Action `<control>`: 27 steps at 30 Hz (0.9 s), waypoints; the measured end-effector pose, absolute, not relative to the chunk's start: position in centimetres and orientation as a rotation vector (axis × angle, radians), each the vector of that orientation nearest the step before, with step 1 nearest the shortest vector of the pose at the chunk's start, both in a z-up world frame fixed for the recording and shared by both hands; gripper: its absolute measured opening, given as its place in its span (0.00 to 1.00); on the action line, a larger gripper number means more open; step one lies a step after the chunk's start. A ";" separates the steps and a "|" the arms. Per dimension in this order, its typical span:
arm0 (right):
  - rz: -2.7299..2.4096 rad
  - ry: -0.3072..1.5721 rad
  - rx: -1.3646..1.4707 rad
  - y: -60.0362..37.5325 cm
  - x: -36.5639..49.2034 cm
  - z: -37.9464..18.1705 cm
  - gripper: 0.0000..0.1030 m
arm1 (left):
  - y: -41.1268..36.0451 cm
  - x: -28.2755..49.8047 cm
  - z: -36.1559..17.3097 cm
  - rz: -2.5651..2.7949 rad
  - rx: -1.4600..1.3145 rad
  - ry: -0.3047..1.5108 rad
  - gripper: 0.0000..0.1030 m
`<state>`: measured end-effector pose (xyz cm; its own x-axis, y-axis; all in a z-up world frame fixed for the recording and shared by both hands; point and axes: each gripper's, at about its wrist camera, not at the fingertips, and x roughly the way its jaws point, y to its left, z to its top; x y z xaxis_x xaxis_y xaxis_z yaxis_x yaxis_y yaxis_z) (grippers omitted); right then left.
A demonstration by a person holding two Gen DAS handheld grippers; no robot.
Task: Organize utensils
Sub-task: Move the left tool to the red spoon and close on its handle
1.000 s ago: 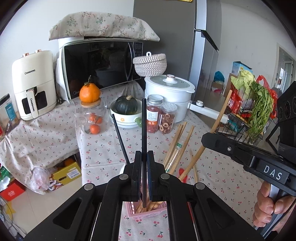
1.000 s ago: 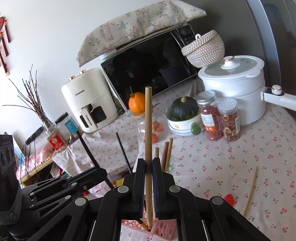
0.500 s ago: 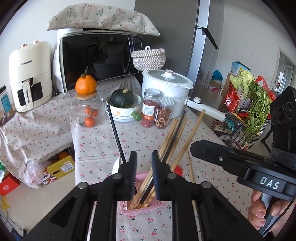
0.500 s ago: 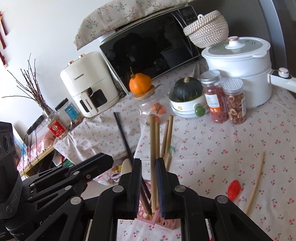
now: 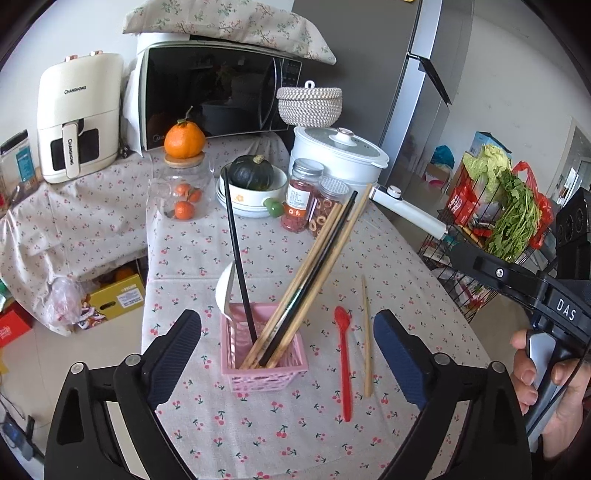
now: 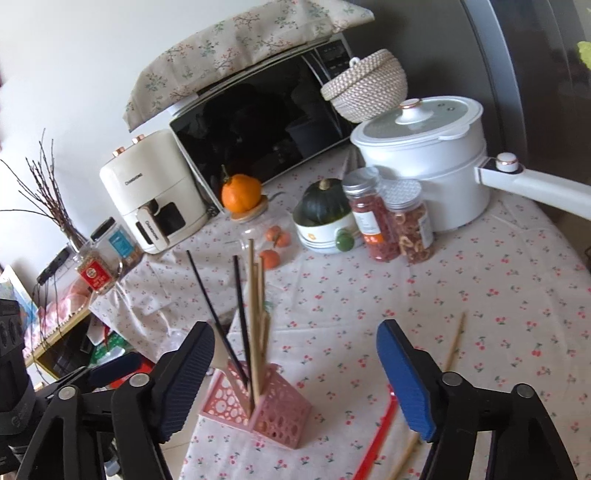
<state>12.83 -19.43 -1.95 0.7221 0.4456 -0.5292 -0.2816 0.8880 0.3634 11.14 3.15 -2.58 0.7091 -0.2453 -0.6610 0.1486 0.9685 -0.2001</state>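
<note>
Air fryer (image 5: 79, 114) read "CHANGHONG". Left gripper (image 5: 288, 354) and right gripper (image 6: 295, 376) were both wide open, empty, flanking pink holder (image 5: 264, 363).

Pink perforated holder (image 5: 264, 365) upright with chopsticks (image 5: 314, 273) leaning toward 1 o'clock; red spoon (image 5: 344, 363) and loose chopstick (image 5: 366, 332) flat at its 3 o'clock.

Kitchen clutter on a cherry-print tablecloth (image 5: 258, 254)

A black-fronted microwave (image 5: 218, 88) sits under a floral cloth cover (image 5: 229, 18), beside a cream air fryer (image 5: 75, 114). A woven lidded basket (image 5: 309, 105) sits behind a white lidded electric pot (image 5: 338, 155). Nearby stand two clear jars of dried snacks (image 5: 314, 201), a dark green squash (image 5: 252, 172) in a white bowl, and an orange (image 5: 184, 139) on a glass jar.
</note>
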 end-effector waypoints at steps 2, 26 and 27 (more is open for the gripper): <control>0.378 0.657 0.229 -20.3 12.5 -2.3 0.86 | 2.6 10.4 -2.8 -0.217 -0.127 0.741 1.00; 0.114 0.867 0.150 -31.3 12.2 -8.3 0.96 | -10.1 12.0 -8.3 -0.333 0.029 0.885 1.00; 0.107 0.876 0.154 -31.7 12.3 -8.6 0.96 | -10.7 12.6 -9.0 -0.331 0.037 0.905 1.00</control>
<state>12.31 -31.67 -8.61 0.6360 0.1564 -0.7557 -0.0306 0.9836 0.1778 12.64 -10.71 -8.99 0.5705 -0.2666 -0.7768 0.2976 0.9487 -0.1070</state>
